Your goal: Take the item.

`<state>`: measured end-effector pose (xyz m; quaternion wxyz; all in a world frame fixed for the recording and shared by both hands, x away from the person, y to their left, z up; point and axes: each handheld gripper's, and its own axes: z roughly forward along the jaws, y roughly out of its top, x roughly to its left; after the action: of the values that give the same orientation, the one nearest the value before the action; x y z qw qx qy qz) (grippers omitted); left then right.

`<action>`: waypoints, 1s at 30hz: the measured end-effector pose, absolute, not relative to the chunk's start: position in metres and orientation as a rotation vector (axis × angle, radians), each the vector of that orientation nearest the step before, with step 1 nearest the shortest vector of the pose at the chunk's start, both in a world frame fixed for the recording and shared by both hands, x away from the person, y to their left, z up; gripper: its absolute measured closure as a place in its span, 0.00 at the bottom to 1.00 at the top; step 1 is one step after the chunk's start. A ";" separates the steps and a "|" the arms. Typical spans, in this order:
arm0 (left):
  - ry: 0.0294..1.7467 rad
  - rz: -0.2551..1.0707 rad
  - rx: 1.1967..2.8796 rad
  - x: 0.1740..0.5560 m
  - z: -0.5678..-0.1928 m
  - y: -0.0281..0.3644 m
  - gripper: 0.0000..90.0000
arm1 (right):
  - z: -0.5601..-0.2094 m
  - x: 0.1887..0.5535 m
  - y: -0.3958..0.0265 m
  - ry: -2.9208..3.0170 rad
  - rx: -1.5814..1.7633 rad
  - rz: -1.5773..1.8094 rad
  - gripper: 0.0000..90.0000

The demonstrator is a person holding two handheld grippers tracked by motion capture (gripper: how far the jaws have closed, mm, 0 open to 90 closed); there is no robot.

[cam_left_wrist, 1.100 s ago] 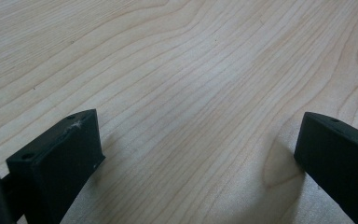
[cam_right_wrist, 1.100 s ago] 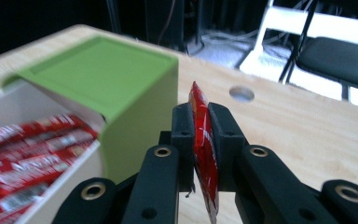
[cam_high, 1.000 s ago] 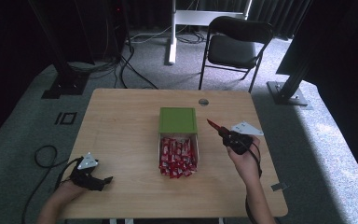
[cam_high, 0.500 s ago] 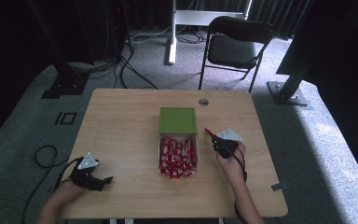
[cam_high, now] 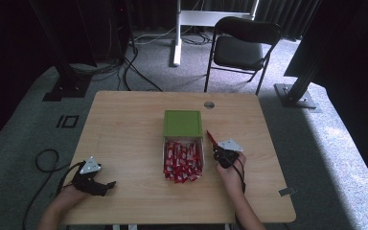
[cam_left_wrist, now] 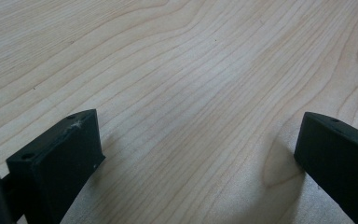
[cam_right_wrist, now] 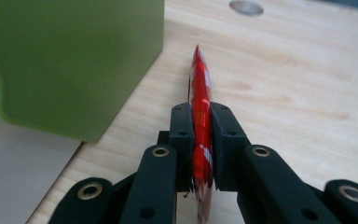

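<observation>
Right gripper (cam_high: pixel 215 143): held in the person's right hand (cam_high: pixel 232 170) just to the right of the white box, low over the bench. Its jaws are clamped on a red packet, one pad pressed flat against each side.
Red packet (cam_right_wrist: pixel 201 112): a thin, shiny red wrapper with white print, standing on edge between the right jaws. Its pointed end sticks out past the pads toward the far side of the bench. In the high view it shows as a red sliver (cam_high: pixel 211 137) beside the box's right wall.
Left gripper (cam_high: pixel 106 186): resting near the front left corner of the bench in the person's left hand (cam_high: pixel 72 194), well apart from the box. In the left gripper view its two black jaws stand wide apart, with bare wood grain between them and nothing held.
White box (cam_high: pixel 163 149): an open box in the middle of the bench, packed with many red packets (cam_high: pixel 182 160) of the same kind.
Green lid (cam_high: pixel 183 123): a square green lid at the far end of the box, touching it. In the right gripper view its green side (cam_right_wrist: pixel 74 60) rises just left of the held packet.
Bench (cam_high: pixel 124 124): light wood, with a small round grey cap (cam_high: pixel 209 104) near its far edge.
Surroundings: a black folding chair (cam_high: pixel 242 48) stands on the grey carpet beyond the bench.
</observation>
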<state>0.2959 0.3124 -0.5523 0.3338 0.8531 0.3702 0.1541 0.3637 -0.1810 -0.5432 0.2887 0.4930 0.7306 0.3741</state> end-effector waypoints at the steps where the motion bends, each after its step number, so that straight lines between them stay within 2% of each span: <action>1: 0.967 0.402 2.227 0.296 -0.552 0.312 0.02 | -0.546 0.364 -0.181 1.961 1.334 0.996 0.89; 6: 0.967 0.403 2.227 0.296 -0.552 0.312 0.02 | -0.552 0.363 -0.183 1.966 1.371 1.007 0.86; 11: 0.967 0.402 2.227 0.296 -0.552 0.312 0.02 | -0.551 0.361 -0.181 2.016 1.396 1.044 0.77; 17: 0.967 0.402 2.227 0.296 -0.552 0.312 0.02 | -0.551 0.357 -0.187 2.037 1.383 1.036 0.58; 30: 0.967 0.403 2.227 0.296 -0.552 0.312 0.02 | -0.543 0.345 -0.226 2.006 1.349 1.100 0.38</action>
<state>0.2959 0.3124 -0.5522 0.3337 0.8531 0.3703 0.1542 0.3447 -0.2260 -0.5433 0.2405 0.4930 0.7331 0.4021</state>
